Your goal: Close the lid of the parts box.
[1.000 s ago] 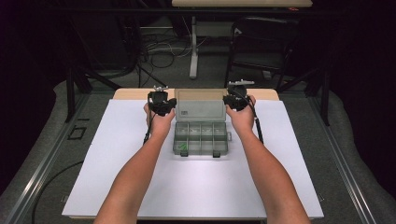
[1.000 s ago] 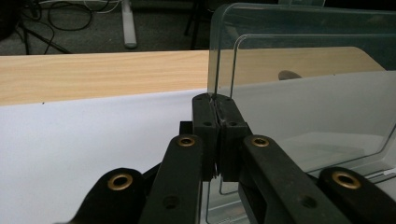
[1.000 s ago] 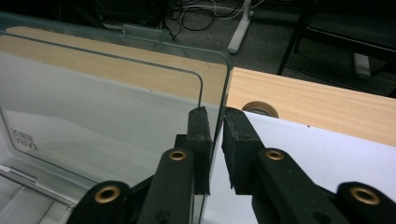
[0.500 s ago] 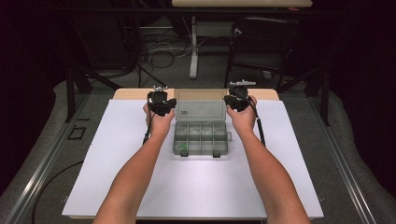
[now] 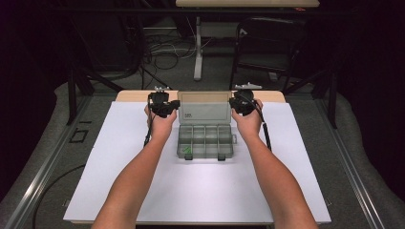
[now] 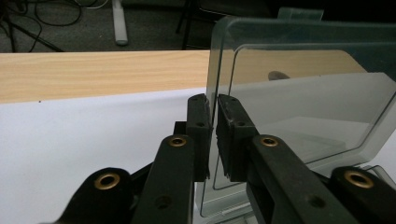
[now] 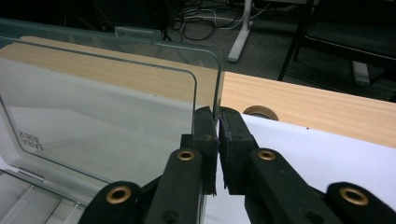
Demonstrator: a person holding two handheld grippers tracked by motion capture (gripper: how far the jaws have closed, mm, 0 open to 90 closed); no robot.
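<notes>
Both grippers pinch the raised lid of a clear organizer box.

The left gripper (image 6: 214,135) and right gripper (image 7: 217,144) are clamped on opposite side edges of the lid (image 5: 204,110); the organizer box (image 5: 205,142) sits mid-worktop (image 5: 119,157).

Dark room, cables (image 5: 160,45) on floor (image 5: 210,71)

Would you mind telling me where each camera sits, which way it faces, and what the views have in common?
High view: above the person's side, looking forward and down at the table; both forearms, left gripper, right gripper.
Left gripper view: along its jaws, shut on the clear lid.
Right gripper view: along its jaws, shut on the lid's opposite edge.
Shared: the raised lid and the white sheet.
</notes>
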